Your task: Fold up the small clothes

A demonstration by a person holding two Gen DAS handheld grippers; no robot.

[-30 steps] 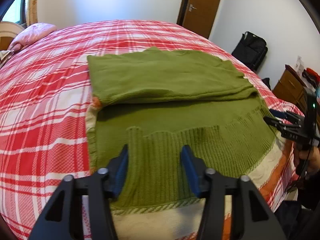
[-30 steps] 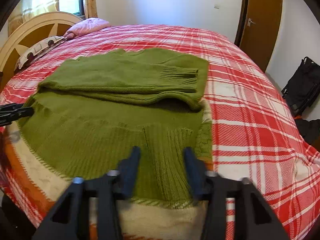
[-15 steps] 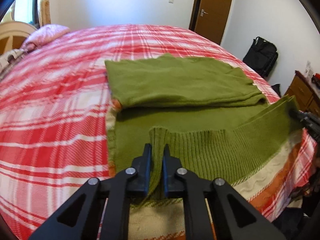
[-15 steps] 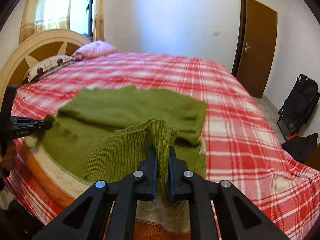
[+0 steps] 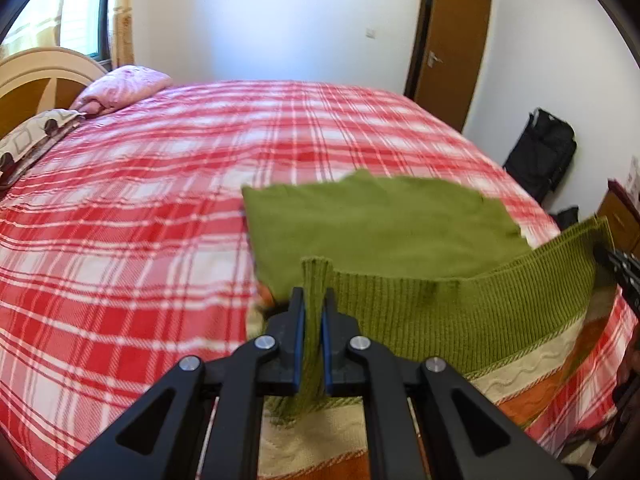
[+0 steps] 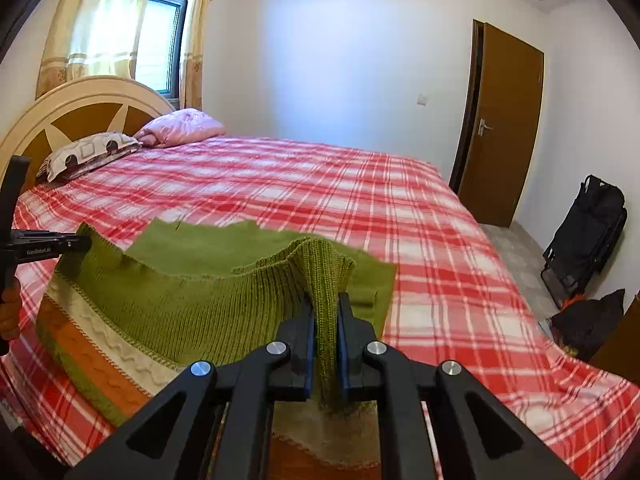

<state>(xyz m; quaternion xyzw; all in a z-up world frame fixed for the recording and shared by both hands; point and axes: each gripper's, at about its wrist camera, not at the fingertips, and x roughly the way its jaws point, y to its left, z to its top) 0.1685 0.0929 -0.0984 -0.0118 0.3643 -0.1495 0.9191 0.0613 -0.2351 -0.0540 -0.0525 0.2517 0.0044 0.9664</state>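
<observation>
Both wrist cameras looked low across the bed (image 5: 140,208) toward the door (image 6: 508,120), sharing the sweater (image 5: 380,224) close up.

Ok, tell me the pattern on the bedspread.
Red and white plaid bedspread, clearest in the right wrist view.

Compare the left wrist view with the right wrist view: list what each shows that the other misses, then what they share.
Only the left wrist view shows the wooden cabinet at the right edge.

Only the right wrist view shows the curtained window in full and the grey floor beside the bed.

Both show the green sweater, its ribbed hem lifted and pinched at either end by the left gripper and right gripper, plus the plaid bed, pink pillow, door and black bag.
</observation>
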